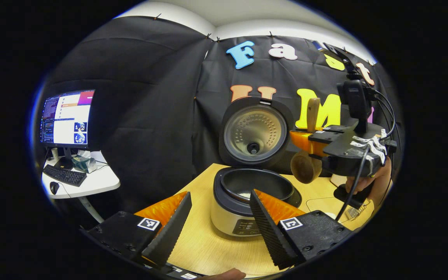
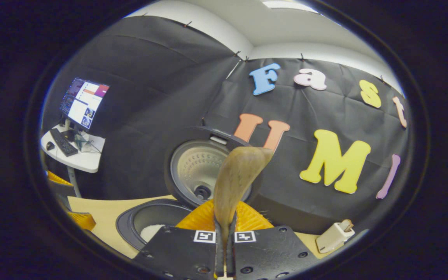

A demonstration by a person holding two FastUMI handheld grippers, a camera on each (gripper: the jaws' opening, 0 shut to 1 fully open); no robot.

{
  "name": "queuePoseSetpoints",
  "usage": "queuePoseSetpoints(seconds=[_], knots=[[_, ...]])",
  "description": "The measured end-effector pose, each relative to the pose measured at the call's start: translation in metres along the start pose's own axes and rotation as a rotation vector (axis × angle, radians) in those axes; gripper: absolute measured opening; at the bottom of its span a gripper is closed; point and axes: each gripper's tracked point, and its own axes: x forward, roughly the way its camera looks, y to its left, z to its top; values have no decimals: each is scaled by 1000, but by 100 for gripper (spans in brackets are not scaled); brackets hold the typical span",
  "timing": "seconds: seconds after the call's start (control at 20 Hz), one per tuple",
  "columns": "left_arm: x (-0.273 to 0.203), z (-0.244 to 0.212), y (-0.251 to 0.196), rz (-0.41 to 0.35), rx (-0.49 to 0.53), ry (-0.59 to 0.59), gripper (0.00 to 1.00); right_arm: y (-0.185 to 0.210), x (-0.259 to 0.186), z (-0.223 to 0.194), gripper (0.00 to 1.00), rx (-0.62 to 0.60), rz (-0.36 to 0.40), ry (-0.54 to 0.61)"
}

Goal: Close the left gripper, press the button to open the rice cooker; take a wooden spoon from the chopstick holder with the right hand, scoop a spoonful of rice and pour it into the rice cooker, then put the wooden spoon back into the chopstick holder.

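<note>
On my right gripper (image 2: pixel 224 249) the fingers are pressed together on the wooden spoon (image 2: pixel 236 179), whose bowl rises straight ahead of the tips. My left gripper (image 1: pixel 218 217) has its fingers spread wide, gripping nothing. Between and just beyond those fingers stands the rice cooker (image 1: pixel 247 194), lid (image 1: pixel 254 130) upright, white rice visible in the pot. It rests on a light wooden table (image 1: pixel 204 241). Ahead-right of my right fingers sits the chopstick holder (image 2: pixel 335 236). Far left, a monitor (image 1: pixel 66 118) stands on a white desk (image 1: pixel 91 181).
</note>
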Motion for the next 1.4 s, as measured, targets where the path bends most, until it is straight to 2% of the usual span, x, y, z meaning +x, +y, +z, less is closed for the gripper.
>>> queuePoseSetpoints(seconds=[0.5,0.55,0.6,0.7,0.9,1.1,1.25,1.4], knots=[[-5,12,-56,-75,15,-33,96,-160,-76,-32,3,107,-212,-20],[-6,13,-62,-85,13,-37,100,-175,-84,-38,3,116,-229,-15],[-7,14,-67,-92,15,-42,96,-189,-93,-43,4,126,-250,-13],[-9,16,-76,-100,24,-51,96,-216,-110,-55,4,145,-289,0],[-12,17,-98,-121,44,-58,96,-263,-144,-76,4,165,-355,11],[-20,15,-120,-141,86,-63,96,-302,-170,-98,4,246,-416,7],[-26,22,-146,-179,128,-96,96,-319,-186,-124,3,306,-424,21],[-29,18,-158,-180,145,-106,96,-339,-198,-151,4,341,-454,41]])
